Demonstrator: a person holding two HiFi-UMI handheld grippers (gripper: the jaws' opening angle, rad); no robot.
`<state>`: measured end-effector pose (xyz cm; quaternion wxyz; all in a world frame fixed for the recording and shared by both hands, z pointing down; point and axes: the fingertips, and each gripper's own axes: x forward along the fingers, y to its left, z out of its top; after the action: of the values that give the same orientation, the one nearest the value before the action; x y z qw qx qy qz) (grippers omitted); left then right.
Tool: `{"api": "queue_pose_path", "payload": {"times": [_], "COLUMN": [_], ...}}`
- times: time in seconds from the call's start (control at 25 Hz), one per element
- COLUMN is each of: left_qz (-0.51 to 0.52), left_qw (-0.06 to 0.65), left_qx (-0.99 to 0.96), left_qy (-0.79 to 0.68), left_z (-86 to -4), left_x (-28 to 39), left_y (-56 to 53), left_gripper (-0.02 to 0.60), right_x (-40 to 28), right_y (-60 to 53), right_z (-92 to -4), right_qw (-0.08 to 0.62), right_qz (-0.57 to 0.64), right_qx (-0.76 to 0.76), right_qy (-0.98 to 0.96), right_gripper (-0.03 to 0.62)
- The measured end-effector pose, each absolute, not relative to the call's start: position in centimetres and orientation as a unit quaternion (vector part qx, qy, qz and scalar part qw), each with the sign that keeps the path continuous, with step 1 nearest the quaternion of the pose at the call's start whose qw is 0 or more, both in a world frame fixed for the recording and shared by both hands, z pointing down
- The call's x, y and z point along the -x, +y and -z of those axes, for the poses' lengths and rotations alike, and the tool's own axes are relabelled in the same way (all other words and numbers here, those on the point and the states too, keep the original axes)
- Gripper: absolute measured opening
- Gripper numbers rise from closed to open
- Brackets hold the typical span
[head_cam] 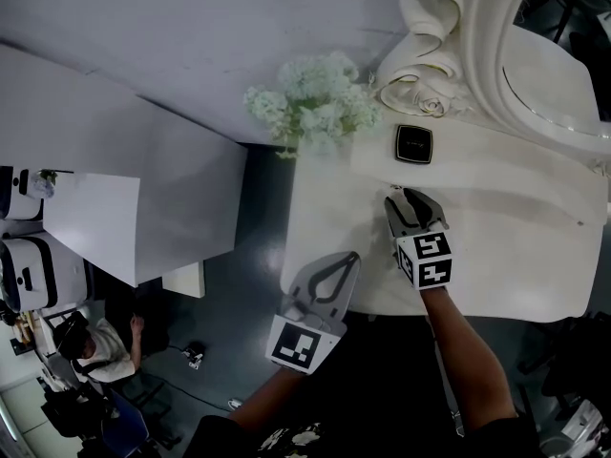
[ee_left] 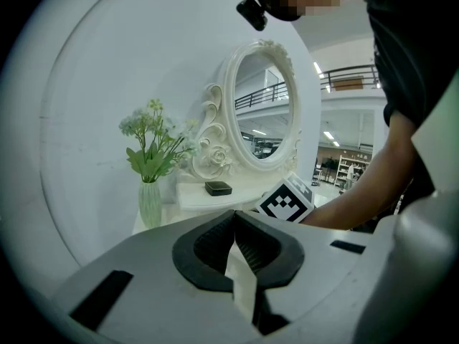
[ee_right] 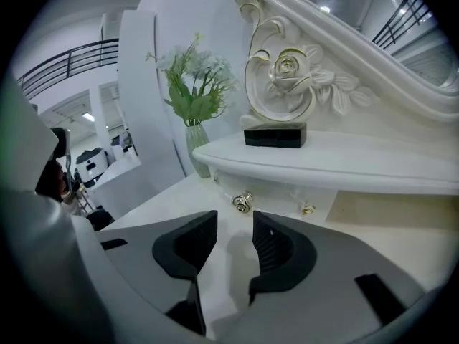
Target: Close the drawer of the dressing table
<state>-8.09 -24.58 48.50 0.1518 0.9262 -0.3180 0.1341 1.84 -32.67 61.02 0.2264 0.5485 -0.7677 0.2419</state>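
The white dressing table (head_cam: 496, 256) has a raised shelf (ee_right: 358, 160) with a small drawer front (ee_right: 276, 190) under its lip. The drawer front carries two gold knobs, one (ee_right: 242, 201) on the left and one (ee_right: 307, 208) on the right. My right gripper (ee_right: 234, 239) is open over the tabletop a short way in front of the left knob, with nothing between its fingers; in the head view the right gripper (head_cam: 412, 201) points at the shelf. My left gripper (head_cam: 339, 260) is shut and empty at the table's front left corner.
A black box (head_cam: 413, 144) lies on the shelf below the ornate oval mirror (head_cam: 563, 74). A vase of white flowers (head_cam: 315, 98) stands at the table's back left. Left of the table are a white partition (head_cam: 95, 218) and a seated person (head_cam: 95, 346).
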Motion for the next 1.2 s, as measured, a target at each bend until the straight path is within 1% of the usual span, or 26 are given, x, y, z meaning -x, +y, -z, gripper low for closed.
{"api": "queue_pose_path", "payload": {"times": [0.16, 0.24, 0.28, 0.36, 0.4, 0.48, 0.6, 0.76, 0.88, 1.2], "left_qz": [-0.131, -0.123, -0.119, -0.117, -0.115, -0.107, -0.098, -0.088, -0.066, -0.014], "left_qw": [0.146, 0.136, 0.132, 0.125, 0.123, 0.118, 0.102, 0.065, 0.058, 0.022], "left_qx": [-0.924, -0.925, -0.925, -0.925, -0.925, -0.924, -0.926, -0.935, -0.937, -0.935], "left_qy": [-0.329, -0.333, -0.335, -0.339, -0.341, -0.348, -0.349, -0.336, -0.338, -0.352], "left_z": [-48.1, -47.4, -47.0, -46.4, -46.1, -45.3, -44.1, -41.7, -39.3, -32.9], "left_x": [8.1, 7.9, 7.7, 7.4, 7.2, 6.6, 5.1, 2.0, -0.2, -4.9], "left_y": [-24.2, -24.1, -23.8, -23.3, -23.1, -22.8, -22.2, -20.9, -20.3, -18.4], "left_gripper": [0.005, 0.005, 0.005, 0.005, 0.005, 0.005, 0.005, 0.005, 0.005, 0.005], "right_x": [-2.0, -2.1, -2.2, -2.5, -2.7, -3.2, -4.3, -6.4, -8.4, -15.7], "right_y": [-31.4, -31.0, -30.6, -29.6, -29.1, -28.2, -26.8, -24.3, -22.3, -17.2], "right_z": [-60.7, -59.6, -58.6, -56.1, -54.7, -52.3, -48.7, -42.1, -38.1, -33.6], "right_qw": [0.222, 0.211, 0.201, 0.172, 0.155, 0.129, 0.113, 0.081, 0.058, 0.036], "right_qz": [-0.237, -0.227, -0.218, -0.199, -0.19, -0.174, -0.136, -0.067, -0.04, -0.012], "right_qx": [-0.549, -0.553, -0.557, -0.568, -0.571, -0.571, -0.57, -0.563, -0.554, -0.569], "right_qy": [-0.77, -0.774, -0.776, -0.78, -0.783, -0.792, -0.803, -0.82, -0.829, -0.822], "right_gripper": [0.137, 0.118, 0.098, 0.02, 0.004, -0.002, -0.002, -0.002, -0.002, -0.002]}}
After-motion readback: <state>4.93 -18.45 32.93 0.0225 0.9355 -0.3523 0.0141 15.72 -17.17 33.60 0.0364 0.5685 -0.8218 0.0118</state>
